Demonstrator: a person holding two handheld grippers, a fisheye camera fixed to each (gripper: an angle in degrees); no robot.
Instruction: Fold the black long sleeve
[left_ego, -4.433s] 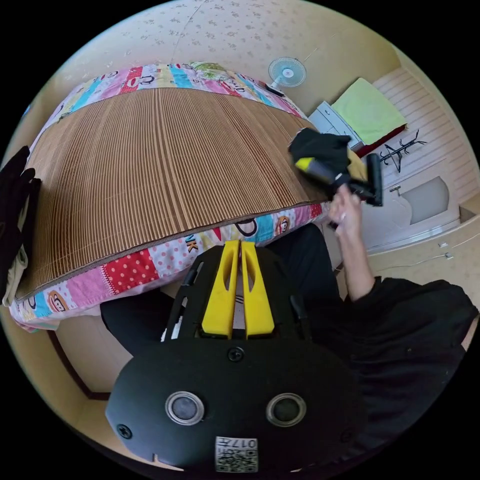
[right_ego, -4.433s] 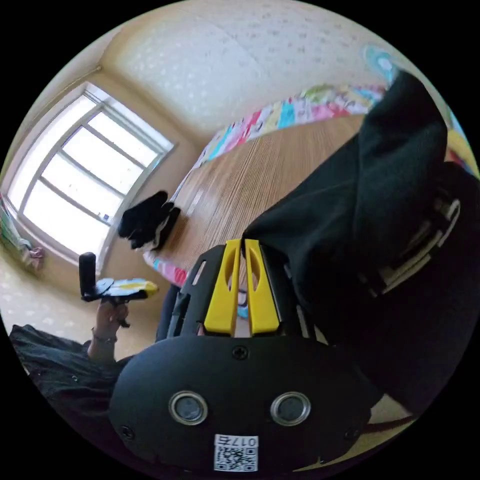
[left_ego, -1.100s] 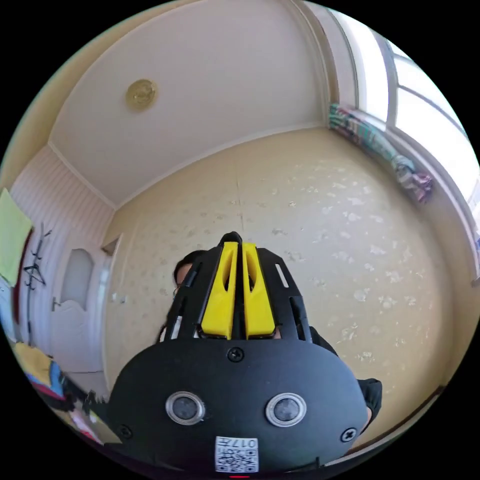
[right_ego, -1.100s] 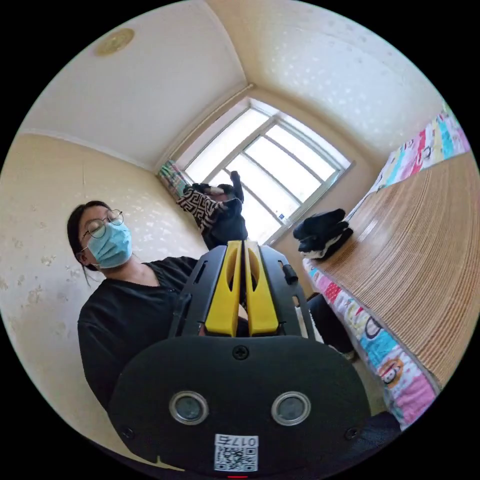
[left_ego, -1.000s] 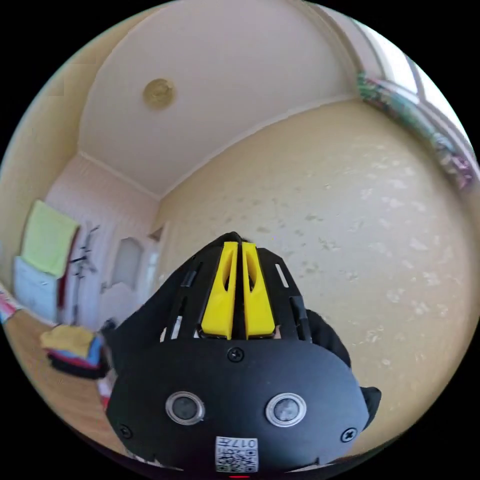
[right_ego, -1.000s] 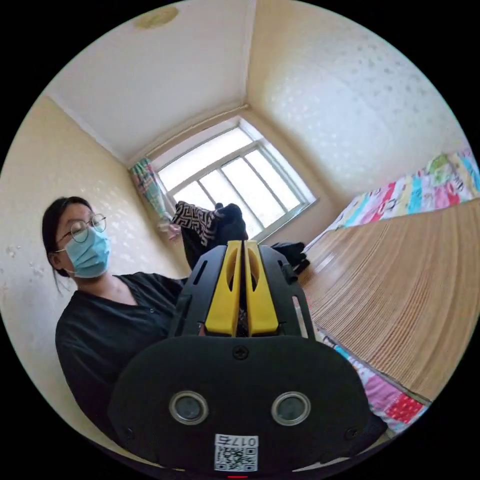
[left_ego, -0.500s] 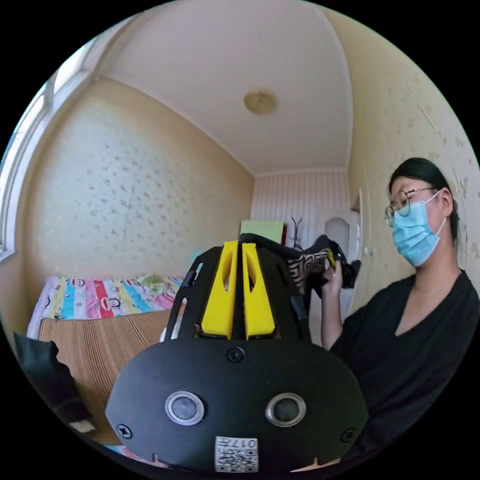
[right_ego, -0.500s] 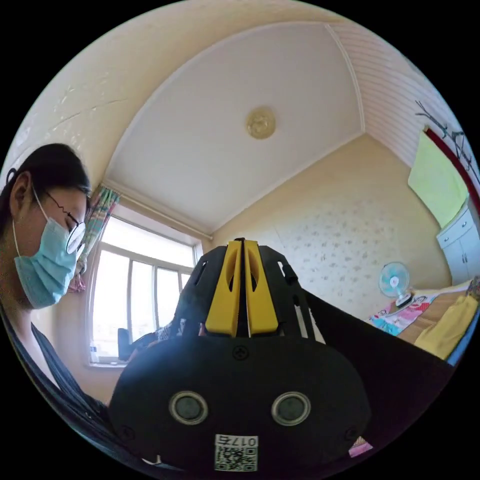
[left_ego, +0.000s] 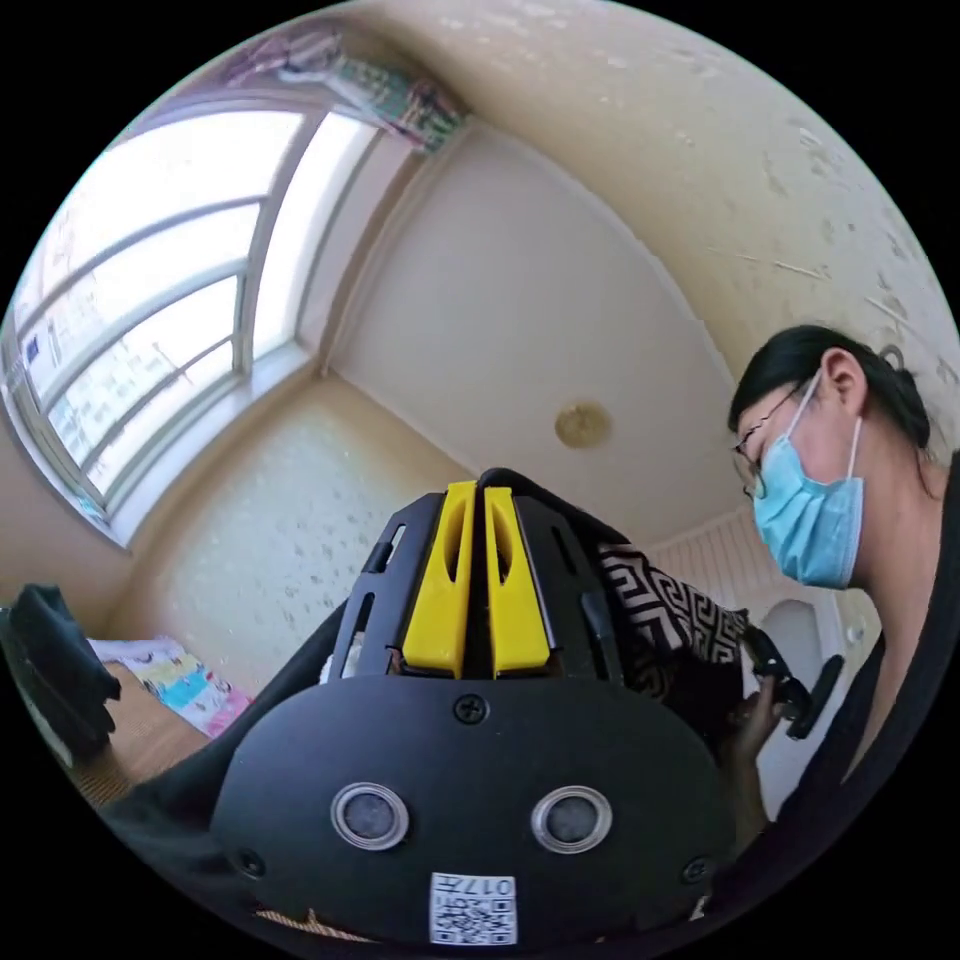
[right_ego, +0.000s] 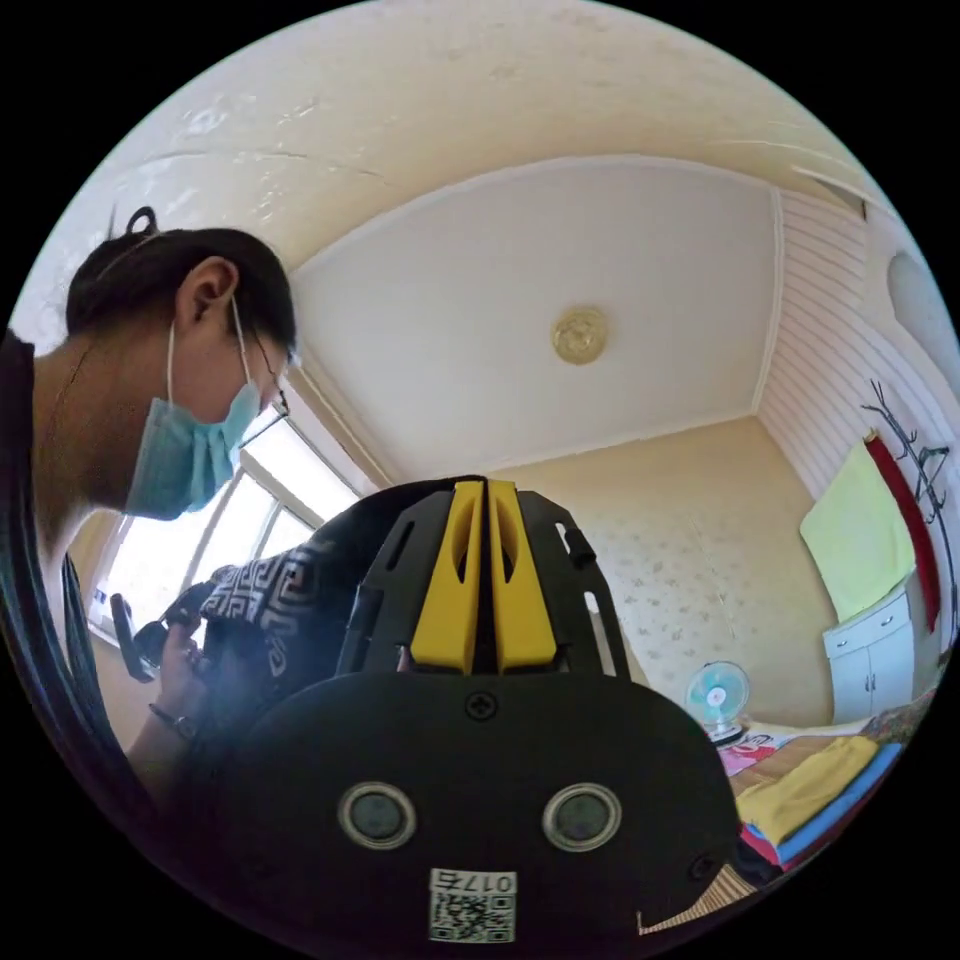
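While both grippers are raised toward the ceiling, the black long sleeve (left_ego: 665, 625) hangs between them in the air, in front of the person (left_ego: 850, 470). In the left gripper view the left gripper (left_ego: 476, 505) has its two yellow jaws pressed together, and a black fold of the garment crests just over their tips; whether the cloth is actually pinched between them I cannot tell. From there the fabric runs across toward the other hand, showing one panel with a black-and-white key pattern. The hand (left_ego: 752, 710) beyond it holds the other gripper's handle. In the right gripper view the right gripper (right_ego: 485, 500) is likewise clenched, black cloth rising behind its tips, and the patterned panel (right_ego: 265, 595) stretches off toward the far hand (right_ego: 180, 660). So the garment's long axis lies from one gripper to the other, roughly level.

One window (left_ego: 140, 300) is bright behind. One round ceiling lamp (right_ego: 579, 335) sits overhead. One fan (right_ego: 717, 695) stands by the wall, beside one stack of folded clothes (right_ego: 815, 785). Another dark pile (left_ego: 50, 665) rests on the mat (left_ego: 125, 740).
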